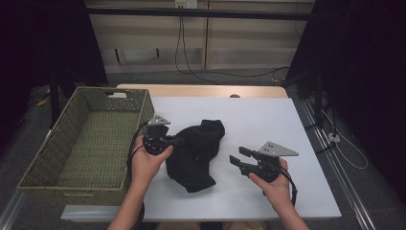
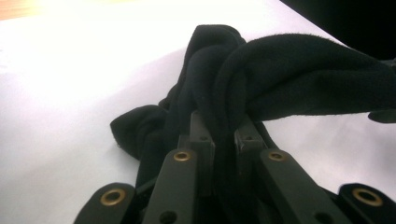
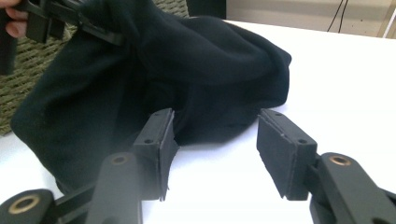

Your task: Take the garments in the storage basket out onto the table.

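A black fleece cloth (image 1: 196, 153) lies bunched in the middle of the white table (image 1: 268, 120). My left gripper (image 1: 179, 141) is shut on a fold of the cloth (image 2: 224, 93) at its left edge and holds that fold lifted off the table. My right gripper (image 1: 238, 155) stands open just right of the cloth, jaws pointing at it, with nothing between the pads (image 3: 161, 140). In the right gripper view the cloth (image 3: 187, 70) rises close ahead, and the left gripper (image 3: 100, 32) shows at the upper left.
A green woven basket (image 1: 64, 143) stands at the table's left edge, right beside my left hand. Past the table's far edge are a wooden strip, cables on the floor and dark curtains at both sides.
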A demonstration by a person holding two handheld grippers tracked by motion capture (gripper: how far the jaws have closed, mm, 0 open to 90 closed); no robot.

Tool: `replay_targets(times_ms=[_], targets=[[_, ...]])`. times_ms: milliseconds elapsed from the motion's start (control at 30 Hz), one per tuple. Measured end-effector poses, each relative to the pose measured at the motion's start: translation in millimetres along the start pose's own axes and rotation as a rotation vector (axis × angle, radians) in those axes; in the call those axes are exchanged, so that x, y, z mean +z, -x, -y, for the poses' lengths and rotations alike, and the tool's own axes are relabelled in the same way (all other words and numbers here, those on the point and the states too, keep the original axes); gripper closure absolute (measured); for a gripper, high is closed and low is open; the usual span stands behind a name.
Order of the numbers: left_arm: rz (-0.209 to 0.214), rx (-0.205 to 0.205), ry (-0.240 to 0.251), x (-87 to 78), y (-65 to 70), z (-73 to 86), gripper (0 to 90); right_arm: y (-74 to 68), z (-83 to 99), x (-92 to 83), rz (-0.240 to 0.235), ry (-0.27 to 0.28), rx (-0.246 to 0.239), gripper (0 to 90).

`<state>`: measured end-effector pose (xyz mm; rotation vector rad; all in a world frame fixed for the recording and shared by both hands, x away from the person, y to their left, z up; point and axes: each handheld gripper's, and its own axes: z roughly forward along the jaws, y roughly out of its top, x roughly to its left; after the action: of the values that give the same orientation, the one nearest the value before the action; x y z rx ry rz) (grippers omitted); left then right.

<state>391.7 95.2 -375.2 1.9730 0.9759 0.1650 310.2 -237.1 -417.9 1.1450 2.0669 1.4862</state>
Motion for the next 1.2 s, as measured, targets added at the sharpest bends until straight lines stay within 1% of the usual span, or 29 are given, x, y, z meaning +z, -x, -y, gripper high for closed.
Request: replay_targets(times_ms=[100,133,167,233,267,333,367,400,433,467,567,600,633,667,700,733,767,800,833,867,933,967,1000,1033,1067,1100,1133,1167,1200], targets=[[-0.011,0.000,0.002,-3.0,-1.8,-0.2,82.4,-0.2,1.2,1.7,-0.001,-0.008,0.002,45.5],[-0.023,-0.007,0.009,-6.8,-4.7,-0.6,82.4,-0.5,2.3,3.4,-0.004,-0.016,-0.002,44.4],[-0.026,-0.017,0.015,-8.7,-5.9,-0.6,82.4,-0.8,2.8,4.1,-0.004,-0.020,-0.003,44.3],[-0.030,-0.016,0.016,-10.6,-7.4,-0.5,82.4,-1.0,3.2,4.7,-0.006,-0.020,-0.001,44.2],[-0.047,-0.018,0.019,-12.8,-9.6,0.1,82.4,-0.4,4.0,5.4,-0.005,-0.026,-0.006,43.8],[-0.054,-0.022,0.013,-12.6,-10.7,1.4,82.4,-0.5,4.2,6.0,-0.005,-0.027,-0.002,43.5],[-0.054,-0.022,0.013,-12.6,-10.7,1.4,82.4,-0.7,4.4,6.4,-0.006,-0.026,0.000,43.4],[-0.067,-0.014,0.002,-11.5,-11.6,2.6,82.3,-0.7,4.6,6.9,-0.007,-0.027,-0.001,43.4],[-0.067,-0.014,0.002,-11.5,-11.6,2.6,82.3,-0.8,4.7,7.3,-0.009,-0.028,-0.001,43.4],[-0.081,-0.011,-0.003,-10.5,-10.1,2.6,82.3,-0.8,4.9,7.7,-0.009,-0.032,-0.005,43.4],[-0.076,0.000,-0.007,-9.6,-9.6,2.7,82.3,-1.6,4.8,8.6,-0.012,-0.033,-0.001,43.3],[-0.077,-0.002,-0.016,-6.7,-8.8,3.9,82.1,-1.4,4.9,9.5,-0.015,-0.034,-0.009,43.3],[-0.077,-0.002,-0.016,-6.7,-8.8,3.9,82.0,-1.4,4.9,9.5,-0.015,-0.034,-0.009,43.3],[-0.082,-0.003,-0.031,-2.5,-7.7,5.9,81.8,-2.1,5.2,10.2,-0.016,-0.037,-0.003,43.1],[-0.082,-0.003,-0.031,-2.5,-7.7,5.9,81.7,-2.1,5.2,10.2,-0.016,-0.037,-0.003,43.1],[-0.084,0.007,-0.042,0.4,-7.7,7.4,81.7,-2.2,5.4,10.6,-0.017,-0.037,-0.004,43.0],[-0.088,0.006,-0.045,2.3,-7.2,8.2,81.7,-2.4,5.8,11.0,-0.018,-0.040,-0.008,42.8],[-0.091,0.016,-0.058,7.7,-6.3,10.1,81.3,-2.9,6.0,11.2,-0.019,-0.045,-0.009,42.7],[-0.091,0.016,-0.058,7.7,-6.3,10.1,80.6,-2.9,6.0,11.2,-0.019,-0.045,-0.009,42.7],[-0.099,0.019,-0.074,13.8,-5.3,12.8,79.6,-3.5,6.1,11.6,-0.021,-0.045,-0.008,42.7],[-0.103,0.027,-0.082,16.9,-5.3,14.1,78.0,-3.5,6.3,11.9,-0.021,-0.045,-0.008,42.7],[-0.114,0.032,-0.086,20.3,-5.3,15.8,74.0,-3.6,6.3,12.0,-0.021,-0.046,-0.008,42.7],[-0.128,0.040,-0.100,25.6,-6.6,18.6,64.9,-3.4,6.6,12.1,-0.022,-0.049,-0.011,42.4],[-0.128,0.040,-0.100,25.6,-6.6,18.6,59.1,-3.4,6.6,12.1,-0.022,-0.049,-0.011,42.4],[-0.149,0.045,-0.100,30.5,-8.0,20.9,50.4,-3.4,6.8,12.2,-0.023,-0.050,-0.012,42.3],[-0.149,0.045,-0.100,30.5,-8.0,20.9,41.5,-3.4,6.8,12.2,-0.023,-0.050,-0.012,42.3],[-0.162,0.050,-0.105,33.8,-9.5,22.4,34.4,-3.8,6.9,12.4,-0.025,-0.052,-0.014,42.1],[-0.162,0.050,-0.105,33.8,-9.5,22.4,29.8,-3.8,6.9,12.4,-0.025,-0.052,-0.014,42.1],[-0.161,0.064,-0.110,36.6,-9.3,23.1,25.7,-4.1,7.0,12.8,-0.025,-0.054,-0.017,42.0]])
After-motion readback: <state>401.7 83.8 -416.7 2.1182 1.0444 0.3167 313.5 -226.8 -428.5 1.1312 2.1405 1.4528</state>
